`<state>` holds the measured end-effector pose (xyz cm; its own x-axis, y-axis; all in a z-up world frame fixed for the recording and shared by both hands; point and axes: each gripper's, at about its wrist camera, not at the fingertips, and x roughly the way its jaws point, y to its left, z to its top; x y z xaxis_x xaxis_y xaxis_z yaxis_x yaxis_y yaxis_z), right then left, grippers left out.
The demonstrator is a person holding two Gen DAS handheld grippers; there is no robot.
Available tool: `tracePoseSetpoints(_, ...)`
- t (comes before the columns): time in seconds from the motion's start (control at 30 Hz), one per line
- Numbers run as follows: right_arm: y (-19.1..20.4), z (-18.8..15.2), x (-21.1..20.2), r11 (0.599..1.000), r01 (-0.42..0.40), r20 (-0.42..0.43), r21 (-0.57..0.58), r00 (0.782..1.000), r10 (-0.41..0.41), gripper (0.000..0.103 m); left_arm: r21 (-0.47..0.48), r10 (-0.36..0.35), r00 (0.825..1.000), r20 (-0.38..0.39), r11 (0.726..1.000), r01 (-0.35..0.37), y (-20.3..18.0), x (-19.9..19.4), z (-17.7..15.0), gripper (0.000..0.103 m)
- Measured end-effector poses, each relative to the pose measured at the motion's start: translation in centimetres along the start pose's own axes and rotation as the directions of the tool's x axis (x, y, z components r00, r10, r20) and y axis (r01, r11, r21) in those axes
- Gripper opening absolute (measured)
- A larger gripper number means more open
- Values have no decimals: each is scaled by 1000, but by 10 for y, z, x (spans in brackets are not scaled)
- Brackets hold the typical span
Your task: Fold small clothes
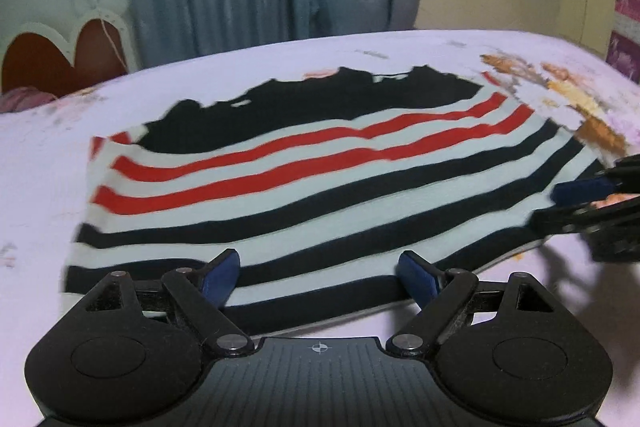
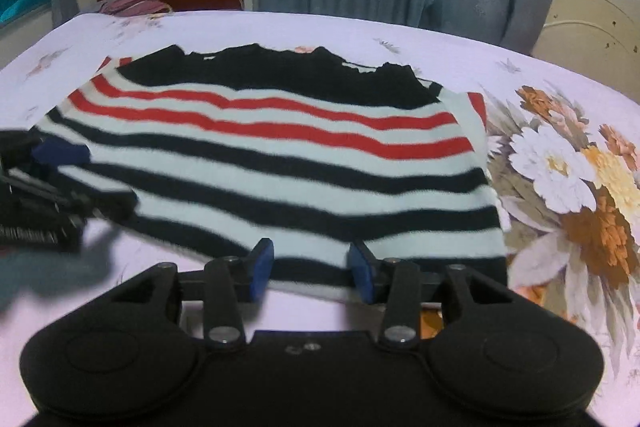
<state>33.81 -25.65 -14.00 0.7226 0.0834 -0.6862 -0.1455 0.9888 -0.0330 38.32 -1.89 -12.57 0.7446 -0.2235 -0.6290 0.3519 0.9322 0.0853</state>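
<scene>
On the bed [image 2: 280, 27], a striped top [image 2: 280, 155] lies flat, seemingly sleeves tucked, no cross fold yet. Left hand-held gripper [image 1: 318, 277] spread wide at its hem; right hand-held gripper [image 2: 310, 269] half-spread, pinching nothing.

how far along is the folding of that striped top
Early. Done: the striped top lies on the floral bedsheet, its sides apparently tucked in, giving it a roughly rectangular shape. In hand: nothing gripped yet; the left gripper and right gripper hover at its near hem, fingers apart. Left: gripping the hem and folding it up toward the black collar end.
</scene>
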Motion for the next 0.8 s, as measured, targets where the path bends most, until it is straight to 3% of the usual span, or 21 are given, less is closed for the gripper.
tracePoseSetpoints(0.07, -6, 2, -7, 1000, -13, 14, 8, 1000, 13, 39, -20, 23, 1000, 3, 1000, -23, 10, -2, 2, 86)
tracePoseSetpoints(0.17, -32, 8, -24, 992, 72, 98, 106, 992, -83, 40, -52, 68, 998, -1, 996, -68, 30, -6, 1, 86)
tracePoseSetpoints(0.23, -54, 8, -22, 975, 136, 80, 175, 985, -151, 42, -80, 86, 996, -11, 993, -87, 42, -5, -3, 86)
tracePoseSetpoints(0.3, -76, 5, -13, 960, 151, 18, 238, 987, -160, 42, -102, 95, 995, -20, 990, -96, 50, -4, -6, 86)
tracePoseSetpoints(0.4, -91, -4, -8, 949, 75, -8, 306, 997, -76, 18, -121, 97, 995, -22, 988, -99, 56, -4, -13, 86)
tracePoseSetpoints(0.43, -92, -7, -8, 952, 82, -18, 295, 997, -80, 7, -121, 98, 995, -22, 988, -100, 57, -4, -16, 86)
tracePoseSetpoints(0.6, -85, -23, -13, 963, 122, -22, 240, 993, -120, 7, -141, 101, 995, -24, 985, -104, 67, -6, -27, 86)
tracePoseSetpoints(0.8, -84, -18, -16, 963, 135, -44, 235, 991, -129, 11, -148, 110, 993, -30, 982, -113, 68, -10, -23, 86)
